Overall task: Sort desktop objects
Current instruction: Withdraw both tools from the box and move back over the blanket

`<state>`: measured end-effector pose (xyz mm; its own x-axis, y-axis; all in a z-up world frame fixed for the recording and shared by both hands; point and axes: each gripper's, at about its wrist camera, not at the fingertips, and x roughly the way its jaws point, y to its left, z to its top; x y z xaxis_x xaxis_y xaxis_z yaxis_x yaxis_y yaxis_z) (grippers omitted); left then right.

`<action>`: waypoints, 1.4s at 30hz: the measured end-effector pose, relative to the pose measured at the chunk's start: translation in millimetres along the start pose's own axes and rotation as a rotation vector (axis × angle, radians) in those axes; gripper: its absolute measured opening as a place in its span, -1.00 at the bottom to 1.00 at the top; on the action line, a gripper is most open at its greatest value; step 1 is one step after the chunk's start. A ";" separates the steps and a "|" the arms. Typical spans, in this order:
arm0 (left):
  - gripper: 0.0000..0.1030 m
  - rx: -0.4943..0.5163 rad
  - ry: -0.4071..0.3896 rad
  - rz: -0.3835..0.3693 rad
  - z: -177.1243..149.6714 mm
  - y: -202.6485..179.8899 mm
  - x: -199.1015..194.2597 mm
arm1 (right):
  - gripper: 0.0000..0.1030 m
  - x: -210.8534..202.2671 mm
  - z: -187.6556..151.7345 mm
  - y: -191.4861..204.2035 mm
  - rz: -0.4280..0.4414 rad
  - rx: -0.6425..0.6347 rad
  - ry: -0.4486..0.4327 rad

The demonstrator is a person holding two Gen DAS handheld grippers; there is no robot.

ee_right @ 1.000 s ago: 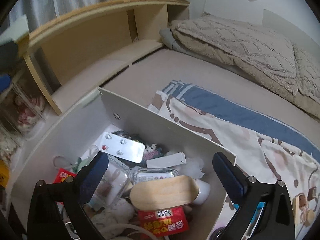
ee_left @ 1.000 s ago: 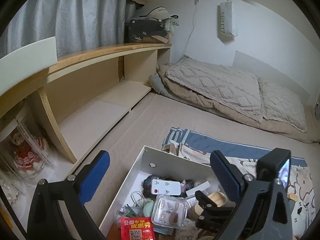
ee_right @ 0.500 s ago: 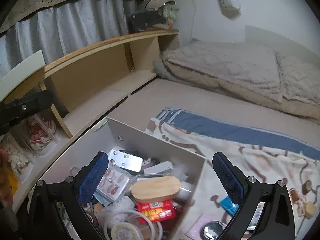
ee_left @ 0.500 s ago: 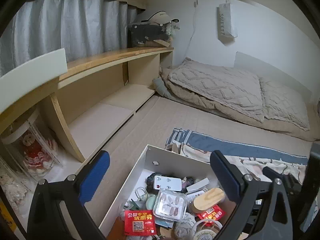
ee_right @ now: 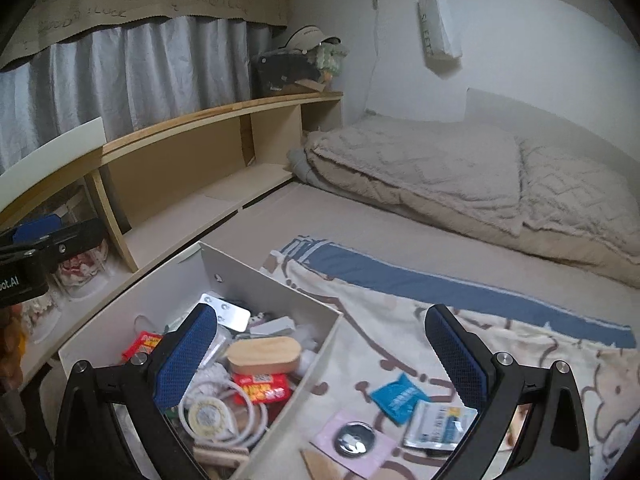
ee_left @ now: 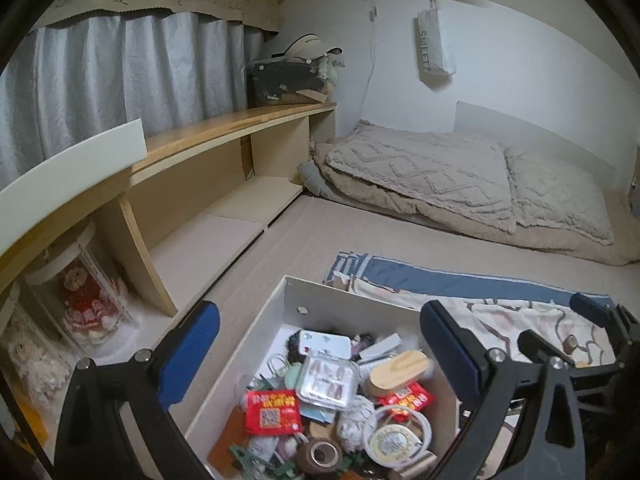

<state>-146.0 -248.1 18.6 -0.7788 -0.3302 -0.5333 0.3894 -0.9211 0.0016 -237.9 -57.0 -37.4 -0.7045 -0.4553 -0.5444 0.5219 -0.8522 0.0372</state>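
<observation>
Bed (ee_left: 460, 184): folded beige quilt at the far end, well apart from the work.
Shelf unit (ee_left: 224, 168): along the wall, doll in a clear case at its near end; not in the way.
Patterned blanket (ee_right: 460, 320): spread as the sorting surface, just beside the box.
White box (ee_left: 344, 300): open-topped, packed with the task's clutter; tall walls likely force a reach from above.
Left gripper (ee_left: 320, 356): blue pads wide apart, empty, raised over the box, probably choosing a piece.
Right gripper (ee_right: 320, 356): spread open, empty, straddling the box's right wall and the blanket.
Wooden oval lid (ee_right: 264, 354): on top of the pile, easiest to reach.
Clear case (ee_left: 328, 376): lying flat among red packets, crowded on all sides.
Blue packet (ee_right: 396, 398): already out on the blanket, near a foil pouch and round badge.
</observation>
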 end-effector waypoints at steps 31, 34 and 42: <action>0.97 0.099 -0.029 -0.131 -52.1 -66.3 -91.8 | 1.00 -142.0 -57.9 -59.4 -0.126 -0.079 -0.058; 0.97 0.115 -0.032 -0.132 -55.6 -72.0 -94.3 | 1.00 -148.9 -65.5 -65.6 -0.142 -0.062 -0.073; 0.97 0.130 -0.059 -0.144 -55.8 -84.0 -99.2 | 1.00 -161.8 -82.0 -70.9 -0.167 -0.090 -0.058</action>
<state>-74.0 -126.4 24.1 -0.8510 -0.2011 -0.4851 0.2081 -0.9773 0.0402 -121.5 98.2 -20.7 -0.8102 -0.3257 -0.4873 0.4344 -0.8918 -0.1262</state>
